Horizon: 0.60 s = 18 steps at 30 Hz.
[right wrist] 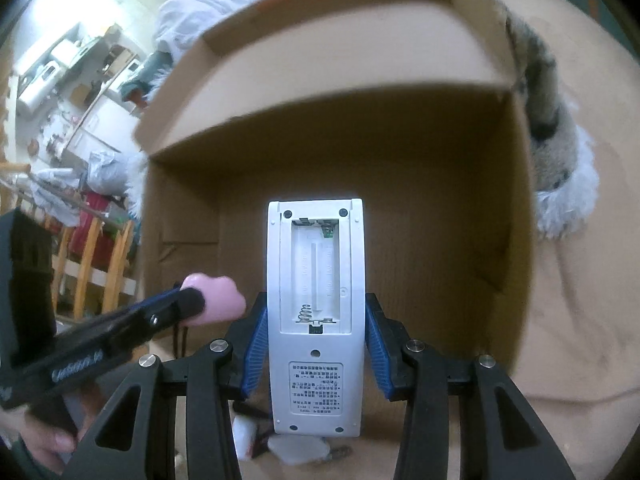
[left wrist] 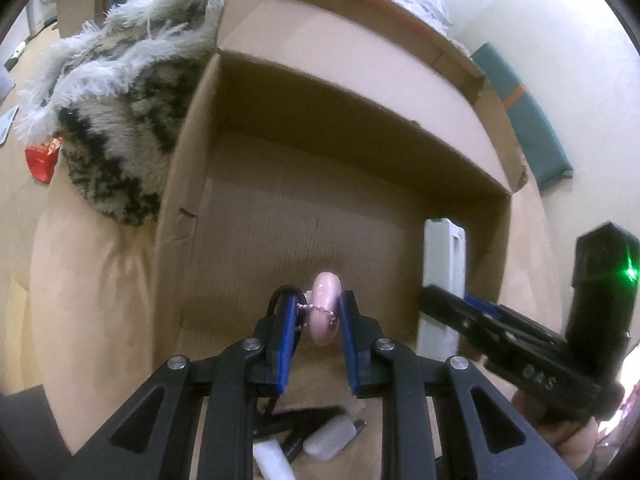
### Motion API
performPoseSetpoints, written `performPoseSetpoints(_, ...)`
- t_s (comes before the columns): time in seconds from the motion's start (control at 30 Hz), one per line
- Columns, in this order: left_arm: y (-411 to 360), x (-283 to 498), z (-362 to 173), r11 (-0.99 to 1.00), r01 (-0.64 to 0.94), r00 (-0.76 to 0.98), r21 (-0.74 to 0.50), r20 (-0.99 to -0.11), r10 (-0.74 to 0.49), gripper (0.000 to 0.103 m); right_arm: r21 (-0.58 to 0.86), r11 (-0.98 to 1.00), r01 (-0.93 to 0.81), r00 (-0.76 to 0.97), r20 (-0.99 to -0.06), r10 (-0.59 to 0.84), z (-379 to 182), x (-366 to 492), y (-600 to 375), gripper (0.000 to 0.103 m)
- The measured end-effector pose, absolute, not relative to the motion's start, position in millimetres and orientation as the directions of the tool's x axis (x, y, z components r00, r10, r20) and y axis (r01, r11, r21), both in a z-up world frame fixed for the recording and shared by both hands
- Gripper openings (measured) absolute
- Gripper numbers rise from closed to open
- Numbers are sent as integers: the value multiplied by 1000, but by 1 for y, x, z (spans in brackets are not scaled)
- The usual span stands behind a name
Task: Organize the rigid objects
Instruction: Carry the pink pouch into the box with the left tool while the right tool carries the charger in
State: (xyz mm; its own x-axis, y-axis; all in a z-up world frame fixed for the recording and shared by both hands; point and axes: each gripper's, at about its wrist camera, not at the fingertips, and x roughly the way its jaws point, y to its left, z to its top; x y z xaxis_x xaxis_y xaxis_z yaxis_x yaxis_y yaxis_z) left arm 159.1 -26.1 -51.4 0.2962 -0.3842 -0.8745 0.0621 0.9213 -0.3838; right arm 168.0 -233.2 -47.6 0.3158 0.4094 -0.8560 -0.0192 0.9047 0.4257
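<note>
My left gripper [left wrist: 320, 316] is shut on a pink ring-shaped trinket [left wrist: 325, 307] with a pink bead chain, held over the near edge of an open cardboard box [left wrist: 224, 92]. My right gripper [right wrist: 316, 320] is shut on a white remote control [right wrist: 316, 312] whose battery bay is uncovered and empty. It also hangs above the box [right wrist: 516, 184], to the right of the left one. The right gripper with the remote [left wrist: 444, 256] shows at the right of the left wrist view. The left gripper with the pink trinket [right wrist: 218, 298] shows at the left of the right wrist view.
A fluffy grey-and-black patterned throw [left wrist: 112, 136] lies against the box's left side on a tan cover [left wrist: 88, 300]. Small white and black items [left wrist: 316, 440] lie on the cover just below the grippers. A red packet [left wrist: 42, 158] sits far left, a green cushion [left wrist: 532, 120] far right.
</note>
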Motion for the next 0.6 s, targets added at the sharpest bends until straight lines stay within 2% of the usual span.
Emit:
performPoseSetpoints(0.13,-29,162,-66,933,47,302,-357,-885,-354,19,531,846,48,316,-812,492,-70,176,-246,47)
performPoseSetpoints(0.6,-49,163,-82,956,72,335,-283,-896,-290,20,466,883,61,286,-855,431,-93,184,-230,47)
